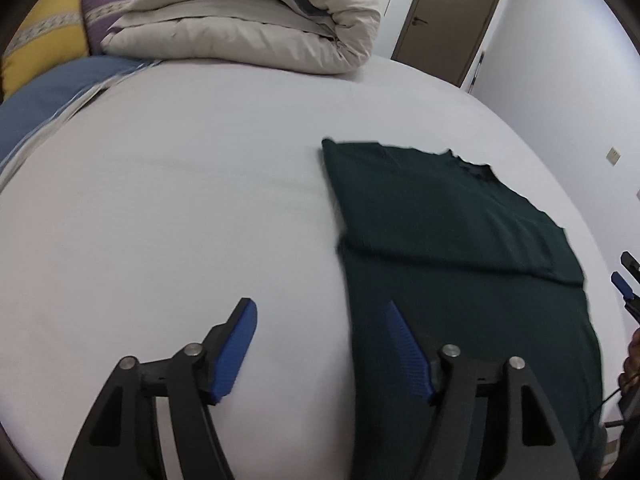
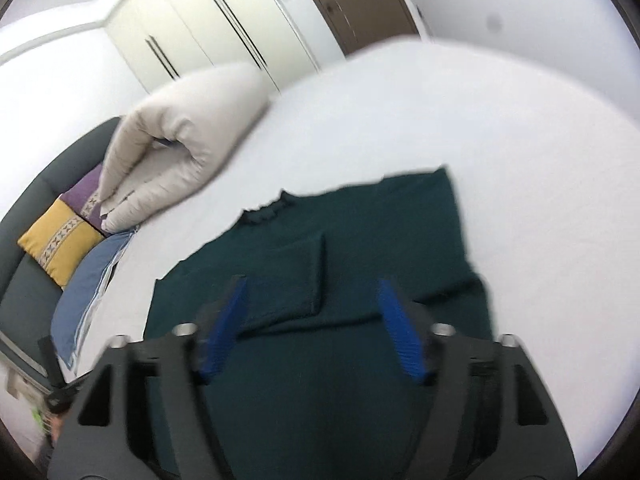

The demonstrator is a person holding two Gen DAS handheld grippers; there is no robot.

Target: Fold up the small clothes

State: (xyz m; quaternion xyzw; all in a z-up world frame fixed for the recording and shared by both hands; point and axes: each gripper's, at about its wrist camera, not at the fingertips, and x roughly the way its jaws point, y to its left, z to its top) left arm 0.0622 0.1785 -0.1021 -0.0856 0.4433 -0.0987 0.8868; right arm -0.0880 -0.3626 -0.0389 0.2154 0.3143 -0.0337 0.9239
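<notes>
**Dark green garment, part-folded, on white bed — both grippers free**

Left wrist view. Left gripper (image 1: 322, 344): blue pads wide apart, nothing between them, poised above the sheet at the garment's left edge. Dark green garment (image 1: 452, 248): flat on the white bed (image 1: 180, 200), right of centre, one flap already laid across the upper body, its lower edge forming a ridge across the cloth. Neckline at the far end, hem nearest the camera; long axis running from near to far. Right gripper (image 1: 624, 280): only tips visible at the frame's right edge. Rolled beige duvet (image 1: 248, 20) well beyond.

Right wrist view, blurred. Right gripper (image 2: 312, 328): pads wide, empty, above the garment (image 2: 360, 240). Collar pointing away toward upper left; folded sleeve panel lying on the chest.

Likely next: hem-to-collar fold. Best done by pinching both hem corners evenly, lifting together, laying edges square along the long axis.
</notes>
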